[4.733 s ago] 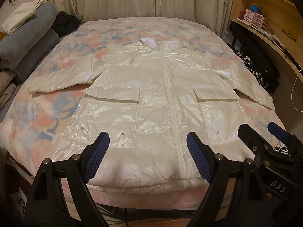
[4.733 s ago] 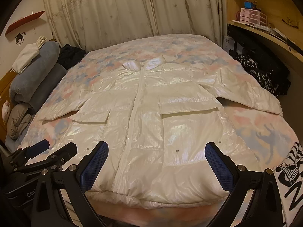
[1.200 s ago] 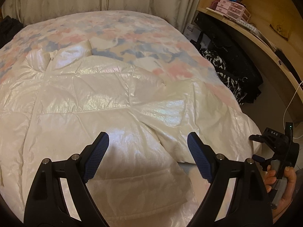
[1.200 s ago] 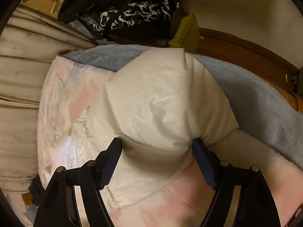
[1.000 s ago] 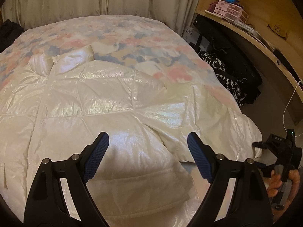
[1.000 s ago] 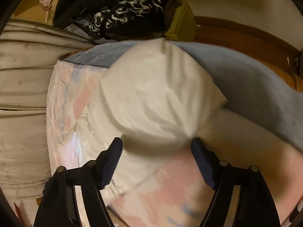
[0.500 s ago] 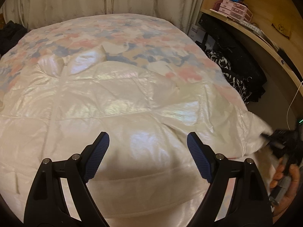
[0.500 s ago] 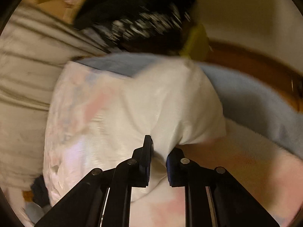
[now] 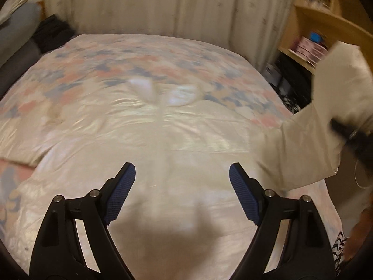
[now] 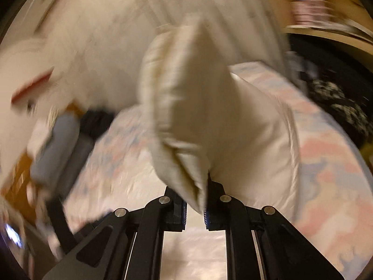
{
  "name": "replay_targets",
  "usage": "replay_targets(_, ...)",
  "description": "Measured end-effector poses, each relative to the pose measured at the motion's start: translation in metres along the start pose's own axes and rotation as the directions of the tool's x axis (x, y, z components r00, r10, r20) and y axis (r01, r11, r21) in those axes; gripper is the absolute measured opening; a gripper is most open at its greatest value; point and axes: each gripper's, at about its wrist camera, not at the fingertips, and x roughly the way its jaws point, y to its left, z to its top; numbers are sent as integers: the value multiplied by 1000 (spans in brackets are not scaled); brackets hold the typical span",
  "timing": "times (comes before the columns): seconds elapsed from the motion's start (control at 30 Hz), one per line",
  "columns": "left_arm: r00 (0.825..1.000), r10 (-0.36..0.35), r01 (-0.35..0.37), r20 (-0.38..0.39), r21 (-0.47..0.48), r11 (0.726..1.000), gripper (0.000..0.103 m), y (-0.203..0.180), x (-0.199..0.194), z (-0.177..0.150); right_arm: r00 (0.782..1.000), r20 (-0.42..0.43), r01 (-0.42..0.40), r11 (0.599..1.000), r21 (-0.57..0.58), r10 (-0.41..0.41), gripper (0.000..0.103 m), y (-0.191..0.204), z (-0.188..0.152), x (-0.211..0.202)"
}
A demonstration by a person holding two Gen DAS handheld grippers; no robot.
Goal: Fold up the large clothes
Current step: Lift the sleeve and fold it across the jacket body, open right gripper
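Bedroom: bed [image 9: 163, 53], curtains [image 9: 163, 4].

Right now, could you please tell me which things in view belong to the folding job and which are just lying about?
Part of the job:
- white jacket
- its sleeve, clamped in the right gripper
- left gripper, open and empty

Just lying about:
- bedspread
- curtain
- shelves
- grey cushions

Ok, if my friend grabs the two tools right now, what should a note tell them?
Right tool: shut on the cuff end of the shiny cream padded jacket's sleeve, lifted above the bed.
Left tool: open, empty, over the jacket's body.
Jacket lies spread on the pink-and-blue flowered bedcover, collar away from you.
Done: sleeve picked up.
Left: lay it across the body, fold the other sleeve, then fold the body.
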Motion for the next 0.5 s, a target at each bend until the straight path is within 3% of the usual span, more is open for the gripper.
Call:
replay_targets(0.13, 999, -8, 7, -31, -43, 999, 81, 45, -1, -20, 989, -126, 60, 987, -148, -79, 11, 49, -50, 65)
replay_targets(0.23, 997, -34, 28, -70, -88, 996, 81, 73, 7, -37, 954, -206, 154, 947, -281, -217, 11, 70, -98, 118)
replay_targets(0.33, 991, -96, 85, -91, -117, 989, 81, 84, 13, -49, 913, -303, 170, 930, -327, -273, 14, 69, -132, 151)
replay_targets(0.4, 983, -152, 137, -107, -136, 981, 81, 89, 18, -53, 910, -289, 186, 914, -360, -298, 15, 69, -139, 155)
replay_targets(0.43, 976, -186, 169, -110, -149, 974, 81, 90, 20, -55, 912, -275, 188, 906, -378, -304, 23, 72, -140, 154)
replay_targets(0.47, 971, -210, 191, -113, -158, 969, 81, 92, 21, -56, 915, -269, 178, 901, -395, -299, 42, 77, -143, 149)
replay_targets(0.5, 963, -243, 221, -117, -176, 959, 81, 93, 23, -57, 920, -265, 165, 898, -408, -289, 52, 82, -144, 144)
